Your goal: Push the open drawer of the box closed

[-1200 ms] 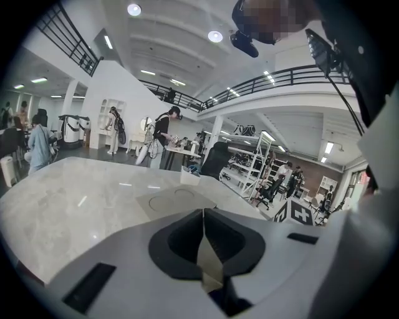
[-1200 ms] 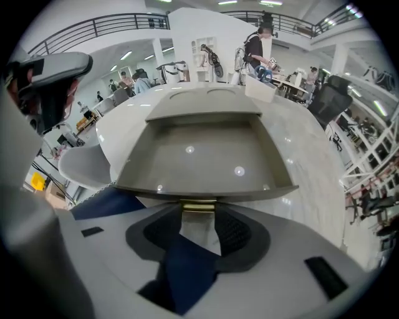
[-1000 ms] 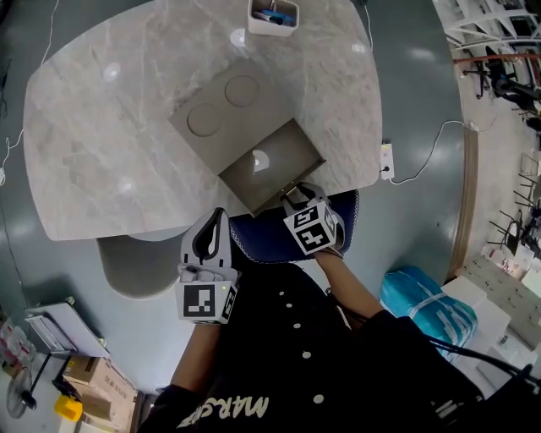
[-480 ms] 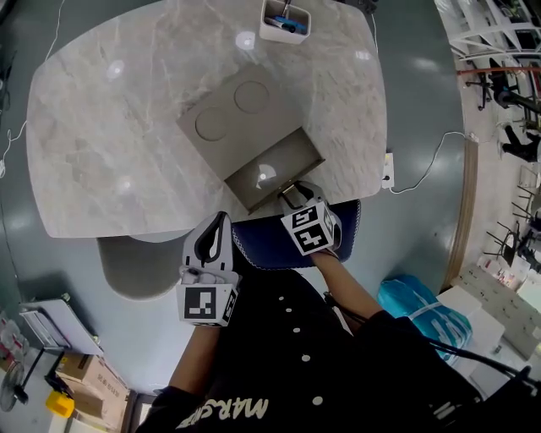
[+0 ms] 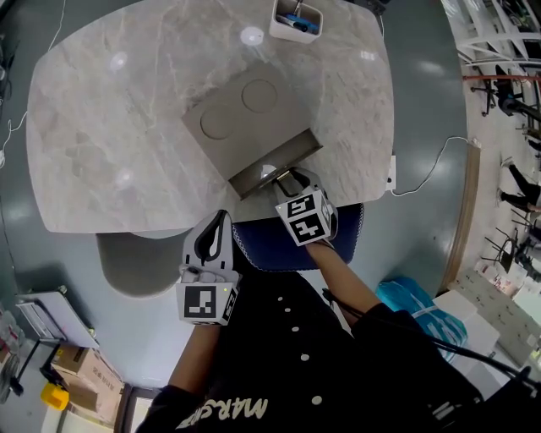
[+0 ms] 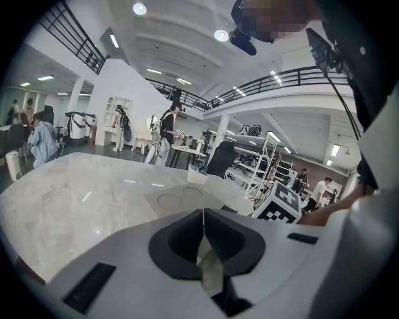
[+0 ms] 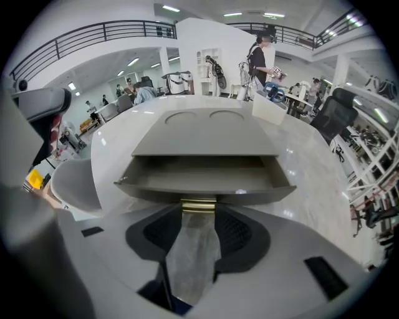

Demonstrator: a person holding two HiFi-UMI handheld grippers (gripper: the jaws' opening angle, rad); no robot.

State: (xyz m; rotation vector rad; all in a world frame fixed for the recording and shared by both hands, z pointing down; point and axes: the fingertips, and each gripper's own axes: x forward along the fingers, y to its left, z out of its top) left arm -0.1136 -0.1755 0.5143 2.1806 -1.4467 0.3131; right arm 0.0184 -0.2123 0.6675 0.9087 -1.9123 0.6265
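The box (image 5: 241, 110) sits on the marble counter (image 5: 101, 127) with its drawer (image 7: 206, 180) part-way out, facing the person. The drawer's front is near the counter's near edge.

The main risk is the box sliding instead of the drawer. The stone looks smooth and nothing braces the box, so a hard shove could carry the whole thing back towards the white tub (image 5: 296, 21) at the far edge. An off-line push could also rack the drawer in its opening and jam it short of shut. The grip is small too — only the brass handle (image 7: 198, 205) — so a steep downward push might slip the tips off it or tip the front down.

The right claw (image 5: 287, 178) is angled steeply down at the drawer front, forearm reaching out from the body and marker cube uppermost. Its jaws stand fairly wide and appear to be clamped on the brass handle, though the pad contact itself is hard to make out.

The left claw (image 5: 218, 221) hangs back by the person's torso, off the counter's near edge and well apart from the box. Its jaws are pressed together with nothing between them.
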